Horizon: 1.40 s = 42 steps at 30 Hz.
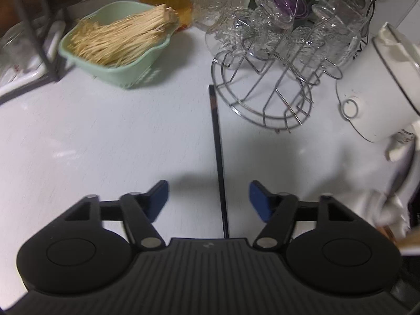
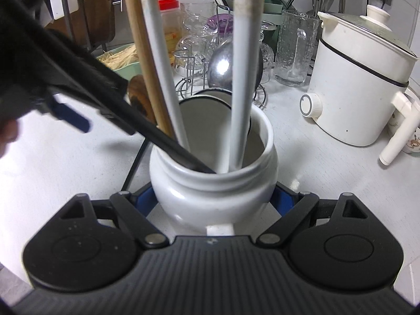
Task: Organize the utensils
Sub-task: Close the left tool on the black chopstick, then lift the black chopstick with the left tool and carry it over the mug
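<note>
My left gripper (image 1: 208, 199) gapes wide, a black chopstick (image 1: 218, 162) lying loose between its fingers; my right gripper (image 2: 214, 199) clamps the white utensil jar (image 2: 214, 191).

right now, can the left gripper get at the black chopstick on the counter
Probably yes. The chopstick lies flat on the counter between the left gripper's open fingers, nothing on top; the rack sits only by its far end.
</note>
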{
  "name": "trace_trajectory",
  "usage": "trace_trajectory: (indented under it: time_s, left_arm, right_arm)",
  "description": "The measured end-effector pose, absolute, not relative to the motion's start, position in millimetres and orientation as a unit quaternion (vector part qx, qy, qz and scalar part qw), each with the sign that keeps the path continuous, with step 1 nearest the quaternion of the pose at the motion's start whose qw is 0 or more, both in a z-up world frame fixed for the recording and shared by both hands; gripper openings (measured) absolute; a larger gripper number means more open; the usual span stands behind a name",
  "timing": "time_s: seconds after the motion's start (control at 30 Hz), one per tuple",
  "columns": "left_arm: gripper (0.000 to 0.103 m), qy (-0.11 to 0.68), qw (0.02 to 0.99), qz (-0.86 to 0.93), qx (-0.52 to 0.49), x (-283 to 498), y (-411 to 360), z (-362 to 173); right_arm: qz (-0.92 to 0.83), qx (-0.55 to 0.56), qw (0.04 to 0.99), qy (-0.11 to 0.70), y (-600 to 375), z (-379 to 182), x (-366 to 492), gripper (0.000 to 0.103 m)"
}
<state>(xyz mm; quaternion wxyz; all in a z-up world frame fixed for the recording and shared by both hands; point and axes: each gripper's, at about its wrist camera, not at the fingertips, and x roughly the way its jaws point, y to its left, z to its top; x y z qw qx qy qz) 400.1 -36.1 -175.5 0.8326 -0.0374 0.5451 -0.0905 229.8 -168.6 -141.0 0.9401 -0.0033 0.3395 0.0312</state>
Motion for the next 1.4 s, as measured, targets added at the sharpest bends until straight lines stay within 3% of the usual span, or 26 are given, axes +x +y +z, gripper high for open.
trace_trajectory:
  time_s: [0.07, 0.27, 0.47, 0.8, 0.87, 1.13, 1.4]
  left_arm:
    - [0.053, 0.547, 0.831, -0.091, -0.036, 414, -41, -186]
    - [0.04, 0.543, 0.835, -0.087, -0.031, 445, -50, -203]
    - [0.032, 0.532, 0.843, -0.08, -0.016, 469, -59, -206]
    - [0.028, 0.538, 0.839, -0.062, 0.047, 495, -79, -206]
    - [0.009, 0.543, 0.836, -0.068, 0.044, 500, -81, -205]
    - [0.006, 0.539, 0.839, -0.067, 0.04, 497, -60, -201]
    - [0.006, 0.493, 0.866, -0.073, 0.041, 466, -40, -157]
  right_arm:
    - [0.032, -0.004, 0.94, 0.34, -169, -141, 230, 0.091]
    - [0.032, -0.003, 0.94, 0.34, -170, -141, 231, 0.091]
    - [0.032, -0.005, 0.94, 0.34, -169, -141, 231, 0.091]
    - [0.032, -0.006, 0.941, 0.337, -169, -142, 230, 0.091]
    - [0.032, -0.005, 0.94, 0.34, -169, -142, 231, 0.091]
    - [0.03, -0.005, 0.939, 0.343, -168, -140, 235, 0.091]
    - [0.036, 0.002, 0.942, 0.335, -173, -145, 234, 0.092]
